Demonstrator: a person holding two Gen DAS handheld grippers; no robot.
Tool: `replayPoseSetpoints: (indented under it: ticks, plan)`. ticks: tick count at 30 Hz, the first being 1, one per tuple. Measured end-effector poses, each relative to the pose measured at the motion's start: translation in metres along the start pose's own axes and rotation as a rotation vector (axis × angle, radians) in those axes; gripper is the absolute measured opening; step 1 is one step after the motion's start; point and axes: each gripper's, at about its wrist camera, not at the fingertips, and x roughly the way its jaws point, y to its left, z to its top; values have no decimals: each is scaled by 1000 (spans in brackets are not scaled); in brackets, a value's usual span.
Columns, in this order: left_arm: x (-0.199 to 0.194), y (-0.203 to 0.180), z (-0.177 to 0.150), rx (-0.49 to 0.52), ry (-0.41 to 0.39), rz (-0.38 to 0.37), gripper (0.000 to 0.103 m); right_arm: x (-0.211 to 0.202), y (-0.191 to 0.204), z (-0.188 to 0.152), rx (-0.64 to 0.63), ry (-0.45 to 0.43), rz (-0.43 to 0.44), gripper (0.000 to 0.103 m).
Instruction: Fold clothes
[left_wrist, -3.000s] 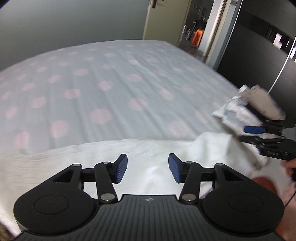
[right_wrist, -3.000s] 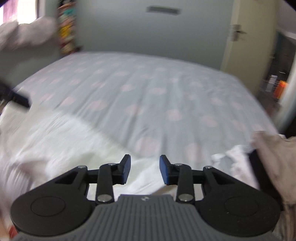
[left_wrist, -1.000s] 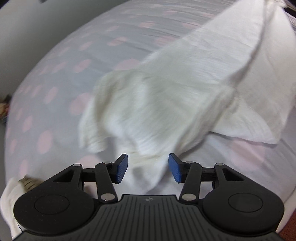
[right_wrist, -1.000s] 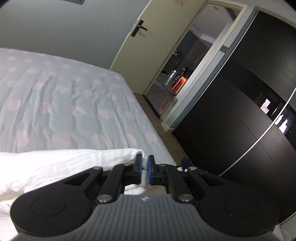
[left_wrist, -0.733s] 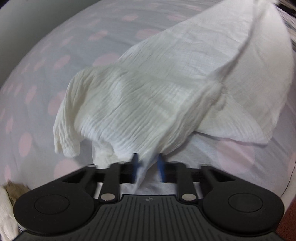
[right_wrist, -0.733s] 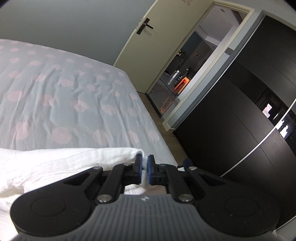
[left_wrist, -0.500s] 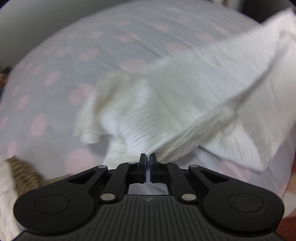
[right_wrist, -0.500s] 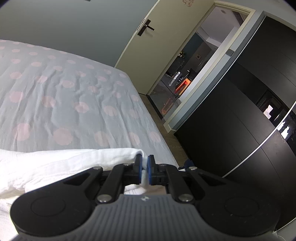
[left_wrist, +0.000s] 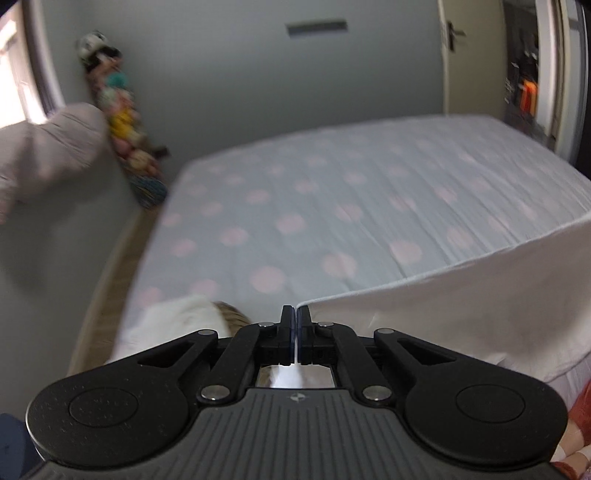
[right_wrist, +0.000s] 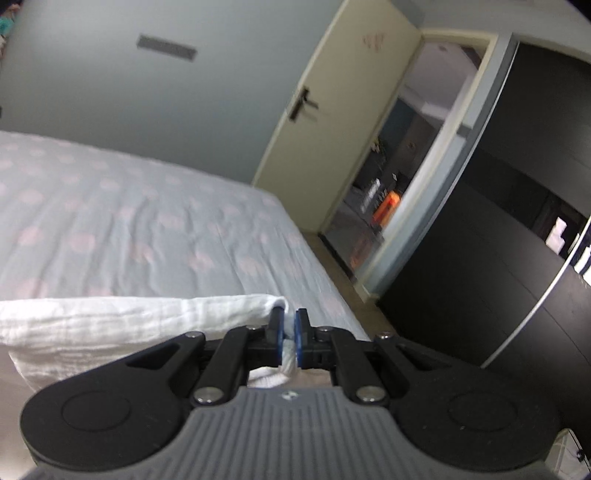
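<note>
Now left gripper (left_wrist: 296, 314) and right gripper (right_wrist: 289, 325) pinch white cloth (left_wrist: 461, 306) corners; bed (left_wrist: 332, 206) beyond bare.

1. Left claw (left_wrist: 296, 325): black linkage arms, blue pads, silver pivot screws, round black side discs, ribbed grey body with small logo.
2. Right claw (right_wrist: 289, 334): same black/grey build, blue pads, silver screws.
</note>
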Motion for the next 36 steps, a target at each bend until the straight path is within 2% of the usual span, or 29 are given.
replayPoseSetpoints:
  ticks: [6, 9, 11, 16, 23, 28, 36]
  plan:
    - [-50, 20, 0, -41, -61, 94, 0, -49, -4, 9, 22, -95, 60, 7]
    - [-55, 34, 1, -67, -76, 124, 0, -69, -4, 13, 29, -133, 90, 8]
    - [-50, 41, 1, -70, -65, 143, 0, -60, 6, 14, 19, -113, 110, 8]
    - [1, 43, -4, -48, 29, 175, 0, -36, 32, 15, -7, -59, 158, 8]
    - [86, 44, -5, -33, 133, 214, 0, 45, 90, 2, -78, 84, 169, 8]
    - [155, 42, 25, 9, 179, 258, 0, 115, 135, 15, -138, 134, 167, 8]
    - [290, 41, 63, 68, 252, 320, 0, 232, 212, 42, -224, 205, 152, 8]
